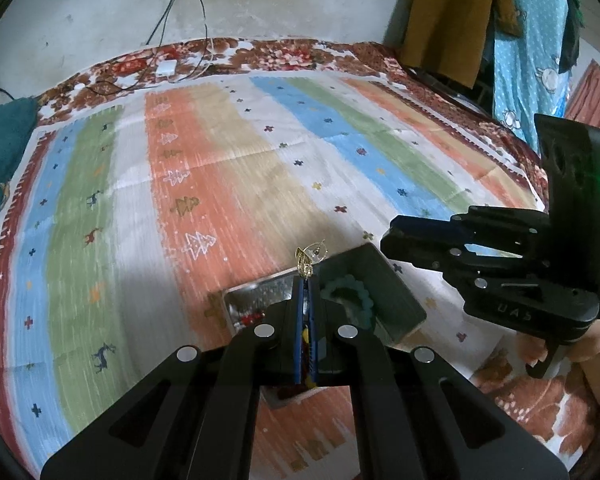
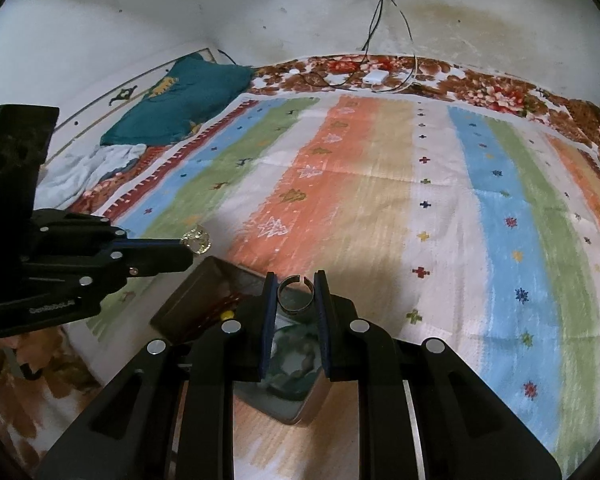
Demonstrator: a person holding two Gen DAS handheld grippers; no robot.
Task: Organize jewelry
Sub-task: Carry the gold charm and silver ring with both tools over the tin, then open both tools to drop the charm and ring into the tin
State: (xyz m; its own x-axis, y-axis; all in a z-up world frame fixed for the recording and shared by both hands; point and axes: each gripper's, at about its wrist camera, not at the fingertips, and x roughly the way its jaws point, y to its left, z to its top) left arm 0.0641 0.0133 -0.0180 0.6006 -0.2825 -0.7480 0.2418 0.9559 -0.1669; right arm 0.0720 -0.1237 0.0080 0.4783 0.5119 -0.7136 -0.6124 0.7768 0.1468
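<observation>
Both claws loaded, both over the box. My right claw (image 2: 296, 294) is clamped across a silver open-band ring (image 2: 295, 295); the band's gap faces up and away from me, its flat plane standing across the pads. My left claw (image 1: 307, 280) is pinched together on a small gold earring (image 1: 308, 258), which sticks out past the tips.

Directly below both: the grey metal box (image 1: 396, 292) on the bed's striped cloth (image 2: 380, 184). Inside it I see a mint bead bracelet (image 1: 350, 292) on one side and red and yellow pieces (image 1: 252, 317) on the other.

Key relation: the ring hangs above the bracelet side, so a straight drop should land it inside. The left claw sits over the middle of the box, its earring pointing towards the far wall.

Beyond: a teal pillow (image 2: 180, 96), white charger (image 2: 376, 77) and cables near the wall.
</observation>
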